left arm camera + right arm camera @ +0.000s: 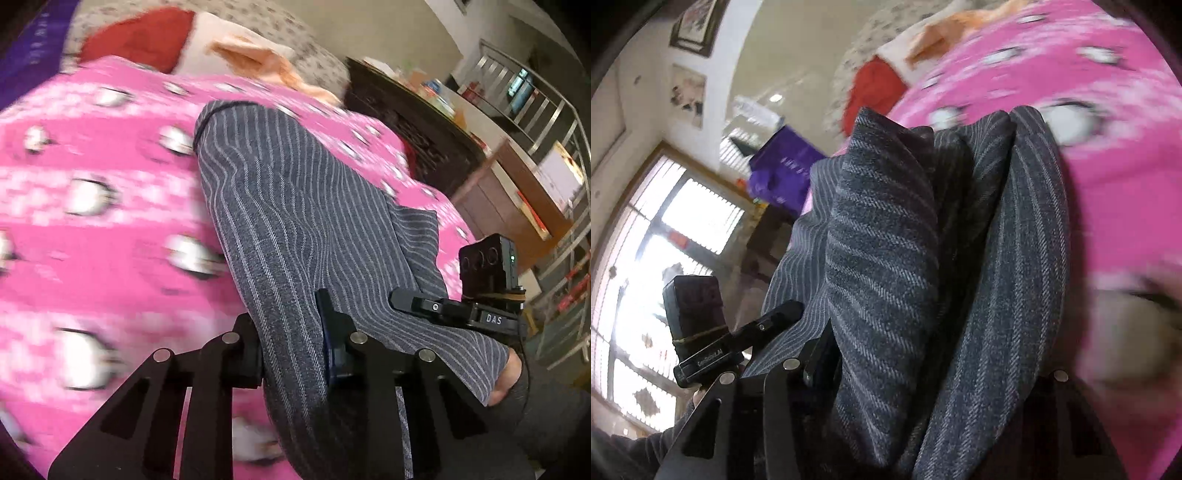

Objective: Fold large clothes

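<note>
Pinstriped grey trousers [295, 229] lay stretched over a pink penguin-print blanket [92, 229]. One fold of them ran straight back between the narrow jaws of the left gripper [291, 343], pinched there. In the right wrist view, bunched folds filled the right gripper [923, 373], clamped about mid-width; its right finger was hidden by cloth.

Daylight floods through the tall barred window [653, 266], blown out; the pink patterned fleece blanket [92, 258] smears with motion blur; fisheye edges curve dark.
</note>
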`<state>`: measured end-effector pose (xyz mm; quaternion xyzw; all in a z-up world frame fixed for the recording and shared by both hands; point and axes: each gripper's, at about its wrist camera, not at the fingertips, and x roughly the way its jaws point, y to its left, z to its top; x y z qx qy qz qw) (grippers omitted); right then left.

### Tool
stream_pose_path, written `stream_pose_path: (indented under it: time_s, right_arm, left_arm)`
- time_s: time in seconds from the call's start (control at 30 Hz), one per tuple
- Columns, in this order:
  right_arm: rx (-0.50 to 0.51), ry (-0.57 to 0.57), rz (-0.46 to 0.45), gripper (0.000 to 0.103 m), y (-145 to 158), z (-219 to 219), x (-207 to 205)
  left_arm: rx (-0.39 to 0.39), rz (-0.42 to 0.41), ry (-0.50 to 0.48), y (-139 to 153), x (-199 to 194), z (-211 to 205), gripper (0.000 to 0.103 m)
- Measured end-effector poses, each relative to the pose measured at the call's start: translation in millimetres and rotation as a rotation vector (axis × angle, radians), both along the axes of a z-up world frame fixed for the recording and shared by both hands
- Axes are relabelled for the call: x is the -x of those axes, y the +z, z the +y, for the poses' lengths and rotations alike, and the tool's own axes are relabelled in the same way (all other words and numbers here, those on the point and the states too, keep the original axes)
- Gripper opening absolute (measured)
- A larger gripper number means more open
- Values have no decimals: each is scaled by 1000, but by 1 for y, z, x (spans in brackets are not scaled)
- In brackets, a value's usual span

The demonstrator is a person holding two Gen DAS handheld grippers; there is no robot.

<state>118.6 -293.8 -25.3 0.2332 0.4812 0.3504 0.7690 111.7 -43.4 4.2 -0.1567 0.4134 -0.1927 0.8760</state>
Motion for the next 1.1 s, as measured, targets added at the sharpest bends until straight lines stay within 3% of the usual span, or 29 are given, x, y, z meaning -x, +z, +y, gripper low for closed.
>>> stream_pose_path:
  time_s: [0.1, 0.2, 0.33, 0.4, 0.53, 0.7, 0.73, 0.83, 0.97, 1.0, 1.1]
  right_arm:
    - [-1, 46, -12, 51, -1, 46, -8]
    - [48, 33, -8, 53, -6, 67, -9]
    - [57, 20, 31, 56, -4, 46, -4]
    - [74, -13, 58, 62, 4, 23, 5]
    - [150, -74, 54, 62, 38, -9, 31]
    - [325, -40, -117, 62, 107, 3, 97]
    - [351, -38, -151, 64, 115, 4, 112]
    - [433, -65, -258, 75, 134, 21, 153]
    - [551, -128, -287, 76, 135, 32, 186]
    - [567, -129, -292, 76, 133, 33, 195]
    - [622, -132, -290, 76, 129, 41, 205]
  left_arm:
    - [-20, 3, 79, 5, 0, 39, 22]
    - [-29, 66, 83, -12, -8, 51, 25]
    - [-53, 97, 100, -28, -8, 45, 54]
    - [-50, 109, 117, -29, -6, 42, 56]
    - [-79, 92, 162, -6, 16, 48, 56]
    - [-156, -44, 240, 44, 87, 57, 95]
    - [-181, -47, 239, 51, 102, 53, 102]
    - [-281, -66, 249, 60, 134, 38, 103]
    - [-472, -91, 300, 68, 168, 6, 103]
    - [-470, -71, 314, 67, 172, 3, 103]
    - [-297, 7, 314, 62, 179, 8, 103]
